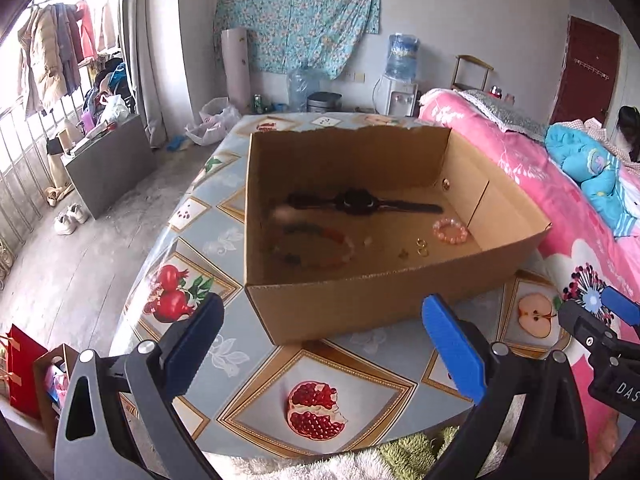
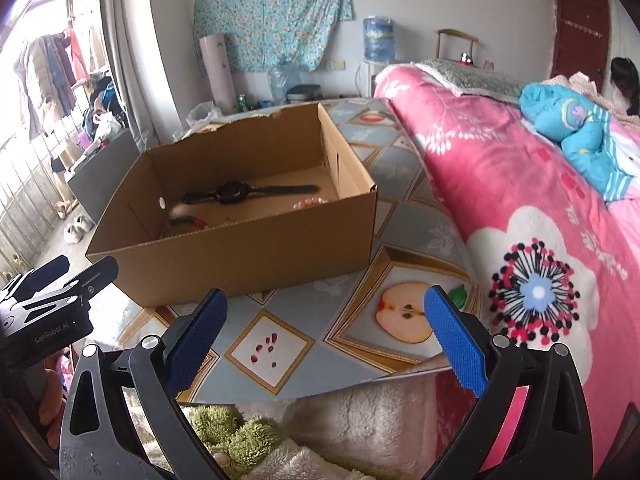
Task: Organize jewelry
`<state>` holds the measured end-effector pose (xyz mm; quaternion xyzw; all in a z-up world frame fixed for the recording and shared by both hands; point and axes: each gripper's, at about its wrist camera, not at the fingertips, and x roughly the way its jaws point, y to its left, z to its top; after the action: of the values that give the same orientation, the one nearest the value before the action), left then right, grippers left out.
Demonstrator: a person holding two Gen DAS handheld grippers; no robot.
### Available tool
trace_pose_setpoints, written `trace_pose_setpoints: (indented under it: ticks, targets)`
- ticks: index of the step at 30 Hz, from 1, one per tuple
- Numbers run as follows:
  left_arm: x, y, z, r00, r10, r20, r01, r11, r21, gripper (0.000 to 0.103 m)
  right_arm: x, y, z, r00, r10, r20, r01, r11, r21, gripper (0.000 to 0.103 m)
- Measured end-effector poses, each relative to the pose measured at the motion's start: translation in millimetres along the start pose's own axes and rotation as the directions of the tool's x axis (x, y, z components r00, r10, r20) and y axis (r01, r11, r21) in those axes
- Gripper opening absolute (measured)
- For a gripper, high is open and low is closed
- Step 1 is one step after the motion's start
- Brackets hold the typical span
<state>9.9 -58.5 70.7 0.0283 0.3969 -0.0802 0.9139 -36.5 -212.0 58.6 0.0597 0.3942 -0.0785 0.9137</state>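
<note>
An open cardboard box (image 1: 360, 304) (image 2: 256, 252) stands on the fruit-patterned table. Inside lie a black wristwatch (image 1: 354, 202) (image 2: 232, 192), a multicoloured bead bracelet (image 1: 316, 246), a pink bead bracelet (image 1: 451, 231) (image 2: 310, 202) and small gold rings (image 1: 420, 246). My left gripper (image 1: 324, 344) hangs open in front of the box's near wall, nothing between its blue pads. My right gripper (image 2: 324, 340) is open too, over the table to the right of the box, empty. Each gripper shows at the edge of the other's view.
The table's (image 1: 248, 380) near edge meets a fluffy white and green cloth (image 2: 248, 440). A bed with a pink blanket (image 2: 500, 184) runs along the right. A person (image 2: 624, 84) sits at the far right. Red bags (image 1: 24, 372) stand low on the left.
</note>
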Motion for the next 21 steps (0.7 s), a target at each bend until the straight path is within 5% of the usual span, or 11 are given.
trace_pose_setpoints:
  ticks: [21]
  targets:
    - [20,3,-2,0.994,0.019,-0.106,-0.024,0.999,-0.04,0.098,24,12,4,0.996,0.052,-0.078,-0.053,0.999,-0.007,0.095]
